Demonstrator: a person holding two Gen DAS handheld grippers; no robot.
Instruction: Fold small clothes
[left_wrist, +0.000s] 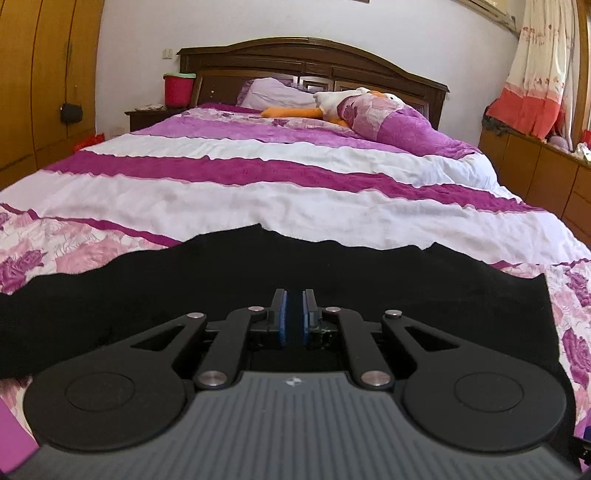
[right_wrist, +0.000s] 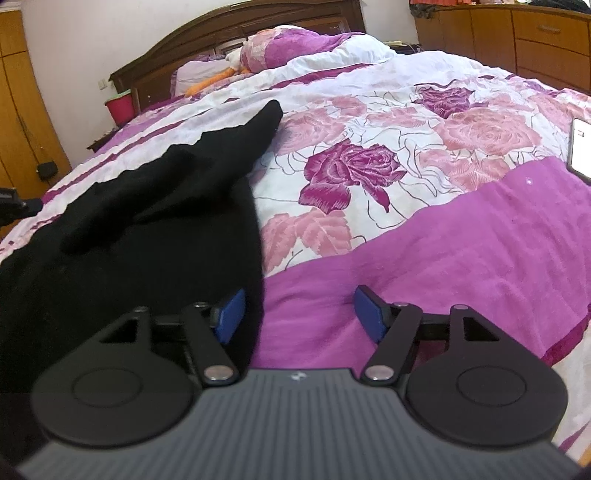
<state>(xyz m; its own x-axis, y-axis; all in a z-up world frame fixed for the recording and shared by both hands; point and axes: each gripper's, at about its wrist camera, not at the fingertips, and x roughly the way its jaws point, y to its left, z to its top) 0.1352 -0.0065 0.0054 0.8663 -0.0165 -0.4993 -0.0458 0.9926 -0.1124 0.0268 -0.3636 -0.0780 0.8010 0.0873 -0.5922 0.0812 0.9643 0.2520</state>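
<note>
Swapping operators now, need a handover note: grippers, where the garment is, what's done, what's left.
Left gripper: jaws nearly closed, low over the black garment; whether cloth is pinched between them I can't tell.
Right gripper: jaws wide open, holding nothing, straddling the garment's right edge, one blue pad over the cloth and the other over the purple bedspread.
Garment: spread on the bedspread at the foot of the bed, wrinkled, one pointed end reaching toward the headboard.
Done: laid out; no neat fold visible.
Left: probably grip the right edge and fold across.
Note: phone lies on the bed to the right.
</note>
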